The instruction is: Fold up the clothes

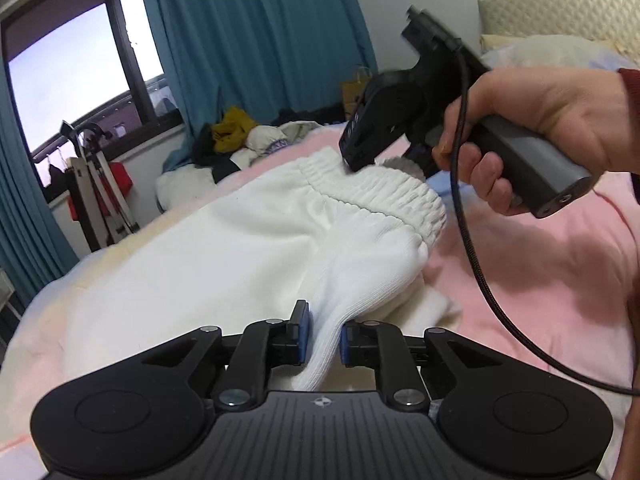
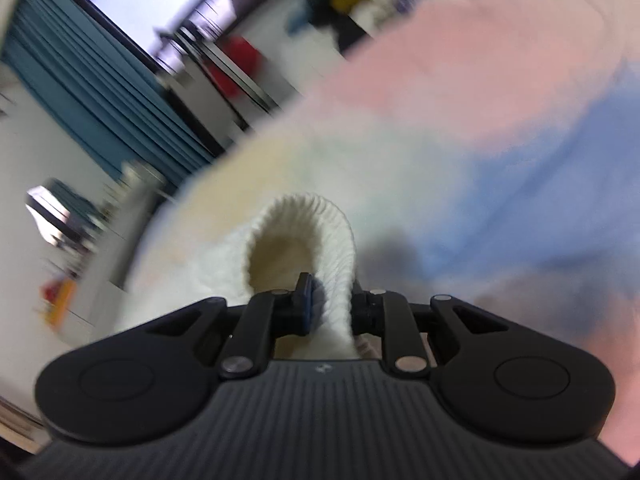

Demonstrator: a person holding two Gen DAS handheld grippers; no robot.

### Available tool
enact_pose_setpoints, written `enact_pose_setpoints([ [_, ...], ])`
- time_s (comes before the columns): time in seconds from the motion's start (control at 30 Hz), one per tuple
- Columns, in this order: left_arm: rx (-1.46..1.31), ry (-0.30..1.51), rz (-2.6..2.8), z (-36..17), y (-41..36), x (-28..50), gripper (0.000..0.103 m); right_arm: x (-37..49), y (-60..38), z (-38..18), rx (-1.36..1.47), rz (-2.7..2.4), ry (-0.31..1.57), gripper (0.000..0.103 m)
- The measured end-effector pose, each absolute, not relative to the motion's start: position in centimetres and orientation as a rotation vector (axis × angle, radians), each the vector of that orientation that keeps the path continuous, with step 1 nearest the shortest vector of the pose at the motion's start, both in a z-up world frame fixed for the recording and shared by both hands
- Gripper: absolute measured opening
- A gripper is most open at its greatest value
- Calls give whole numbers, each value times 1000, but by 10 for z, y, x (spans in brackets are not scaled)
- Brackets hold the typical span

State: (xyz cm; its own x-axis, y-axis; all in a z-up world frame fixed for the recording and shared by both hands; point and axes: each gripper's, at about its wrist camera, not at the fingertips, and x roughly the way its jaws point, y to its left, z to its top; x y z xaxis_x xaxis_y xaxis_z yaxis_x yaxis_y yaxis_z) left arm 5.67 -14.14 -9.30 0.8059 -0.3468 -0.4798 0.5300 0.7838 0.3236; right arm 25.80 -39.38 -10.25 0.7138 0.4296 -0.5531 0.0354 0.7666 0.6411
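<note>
A pair of white trousers (image 1: 224, 248) lay spread on a bed with a pink blanket (image 1: 540, 280). The left gripper (image 1: 323, 336) pinched a bunched fold of the white cloth between its blue pads. The right gripper (image 2: 331, 304) pinched the ribbed waistband (image 2: 340, 248), which arched up in a loop before it; that view was blurred. From the left camera, the right gripper's black body sat on the waistband's far edge, held by a hand (image 1: 560, 128), with a black cable (image 1: 480, 272) hanging down over the blanket. Beyond the trousers, a heap of clothes (image 1: 240, 136) lay near the teal curtain (image 1: 256, 32) and the window (image 1: 72, 64). A pillow (image 1: 560, 12) rested at the bed's head.
</note>
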Motion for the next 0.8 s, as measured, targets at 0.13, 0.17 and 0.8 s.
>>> enact_pose_setpoints([
  [0.13, 389, 410, -491, -81, -133, 53, 24, 255, -394, -97, 677, 231, 748, 21],
  [0.17, 365, 415, -487, -80, -131, 52, 25, 252, -393, -92, 661, 233, 740, 22],
  [0.8, 84, 399, -406, -8, -67, -6, 89, 142, -359, -47, 380, 170, 603, 71],
])
